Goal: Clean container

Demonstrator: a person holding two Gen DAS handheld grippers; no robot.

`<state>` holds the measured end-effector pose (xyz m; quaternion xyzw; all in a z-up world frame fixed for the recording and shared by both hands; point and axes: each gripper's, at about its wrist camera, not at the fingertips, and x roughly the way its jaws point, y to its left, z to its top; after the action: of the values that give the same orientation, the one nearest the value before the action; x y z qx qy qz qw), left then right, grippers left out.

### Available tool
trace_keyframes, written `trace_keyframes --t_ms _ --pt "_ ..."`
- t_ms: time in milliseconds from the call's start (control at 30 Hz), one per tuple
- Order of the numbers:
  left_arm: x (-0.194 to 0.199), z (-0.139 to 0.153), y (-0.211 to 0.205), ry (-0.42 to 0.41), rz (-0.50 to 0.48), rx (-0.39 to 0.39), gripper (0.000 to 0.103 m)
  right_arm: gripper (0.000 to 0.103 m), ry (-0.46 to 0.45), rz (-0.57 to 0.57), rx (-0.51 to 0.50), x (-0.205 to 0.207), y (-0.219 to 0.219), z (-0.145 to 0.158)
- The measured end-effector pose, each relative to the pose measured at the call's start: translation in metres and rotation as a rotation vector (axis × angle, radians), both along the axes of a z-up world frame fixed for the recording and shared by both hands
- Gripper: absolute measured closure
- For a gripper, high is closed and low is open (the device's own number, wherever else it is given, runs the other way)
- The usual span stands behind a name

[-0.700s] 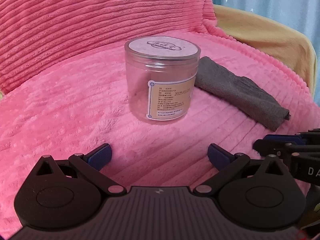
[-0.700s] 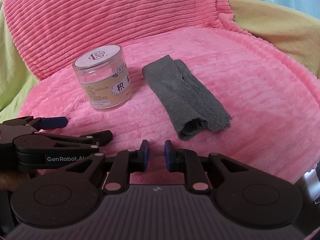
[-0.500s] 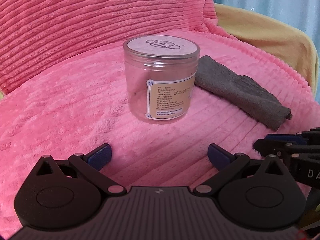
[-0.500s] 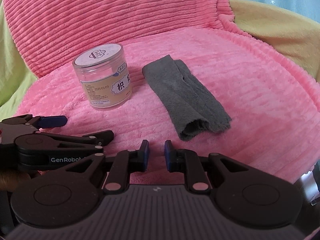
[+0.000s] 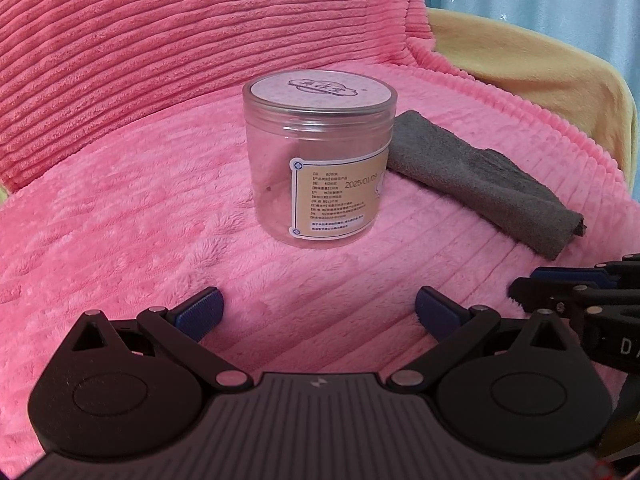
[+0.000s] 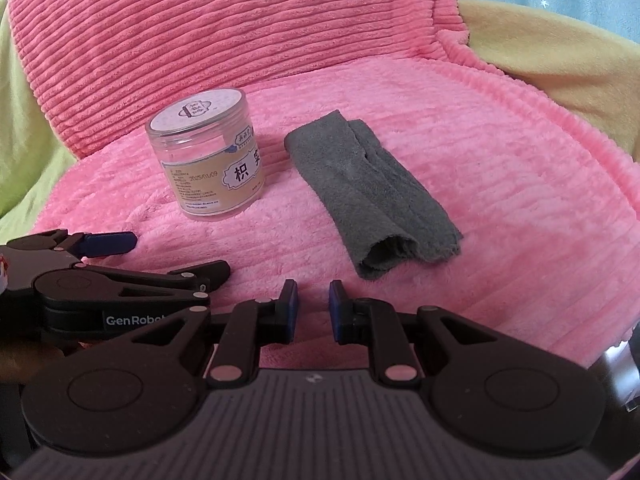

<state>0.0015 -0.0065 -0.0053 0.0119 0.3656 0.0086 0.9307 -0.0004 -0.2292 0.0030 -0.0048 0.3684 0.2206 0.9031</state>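
Note:
A clear plastic jar (image 5: 318,160) with a closed lid and a tan label stands upright on the pink blanket; it also shows in the right wrist view (image 6: 206,156). A folded grey cloth (image 5: 484,184) lies just right of it, also seen in the right wrist view (image 6: 372,196). My left gripper (image 5: 318,310) is wide open and empty, a short way in front of the jar. My right gripper (image 6: 312,310) has its jaws nearly closed with a narrow gap, empty, in front of the cloth's near end.
The pink ribbed blanket (image 6: 500,184) covers the seat and a raised backrest (image 5: 200,40). Yellow fabric (image 6: 560,56) lies at the right, green fabric (image 6: 16,120) at the left. The left gripper's body (image 6: 100,284) sits beside my right gripper.
The left gripper has edged slightly closer to the jar. The right gripper has barely moved. Jar and cloth stay put.

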Motion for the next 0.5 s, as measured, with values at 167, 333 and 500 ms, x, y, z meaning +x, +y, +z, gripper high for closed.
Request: trace_keyframes --t_ms 167,333,500 --pt "0.0017 0.0026 -0.0012 0.013 -0.002 0.004 0.0 0.089 -0.003 0.0 0.001 -0.0003 0.0001 -0.0006" --pt "-0.0003 0.0041 -0.0016 0.016 -0.002 0.004 0.0 0.089 -0.003 0.0 0.007 0.0002 -0.0008 -0.0012" --pt "-0.0031 -0.0006 -0.0008 -0.011 0.001 0.004 0.0 0.089 -0.003 0.001 0.013 0.0007 -0.0017 -0.0018"
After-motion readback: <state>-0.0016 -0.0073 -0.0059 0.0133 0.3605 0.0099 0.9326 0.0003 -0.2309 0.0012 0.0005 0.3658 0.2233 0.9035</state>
